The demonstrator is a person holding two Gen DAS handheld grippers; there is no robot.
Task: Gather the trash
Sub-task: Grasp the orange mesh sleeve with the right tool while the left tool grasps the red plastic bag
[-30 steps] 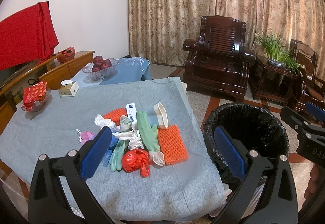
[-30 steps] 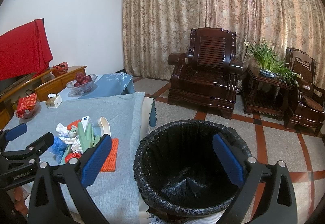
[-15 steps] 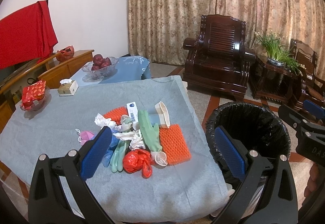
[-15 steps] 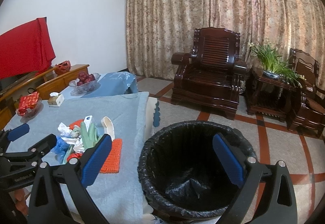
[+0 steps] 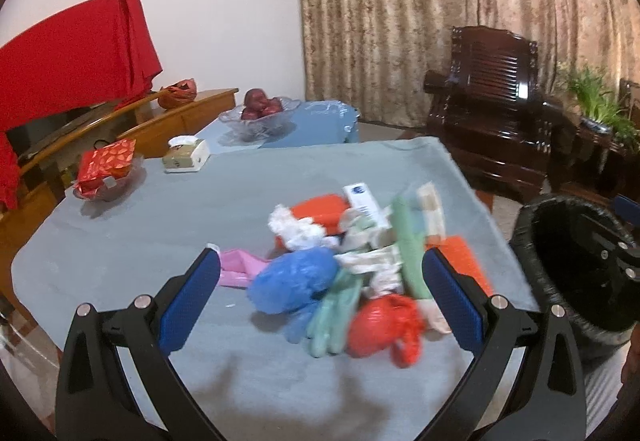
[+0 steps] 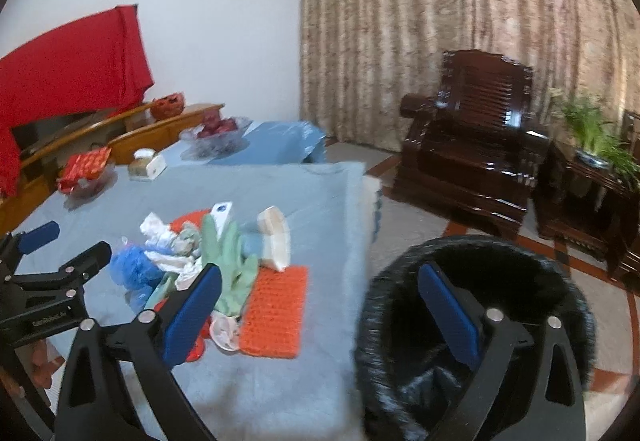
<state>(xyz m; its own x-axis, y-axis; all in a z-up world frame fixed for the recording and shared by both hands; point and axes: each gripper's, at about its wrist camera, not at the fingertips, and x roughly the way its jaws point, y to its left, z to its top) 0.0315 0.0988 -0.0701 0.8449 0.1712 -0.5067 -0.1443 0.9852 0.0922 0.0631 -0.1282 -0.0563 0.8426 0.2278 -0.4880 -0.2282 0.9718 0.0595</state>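
Covering the table (image 5: 120,241) — grey cloth (trash (image 5: 344,261) heaped).

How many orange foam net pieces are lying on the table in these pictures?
2. One orange net lies flat at the pile's edge nearest the trash bin. The other orange net lies at the pile's far side, partly under white paper. The pile may hide more.

Even indoor light, no glare. Motion blur on trash pile (image 5: 352,261) & bin (image 6: 472,325); soft shadow near pile; fisheye bends curtain (image 5: 460,21), corners black.
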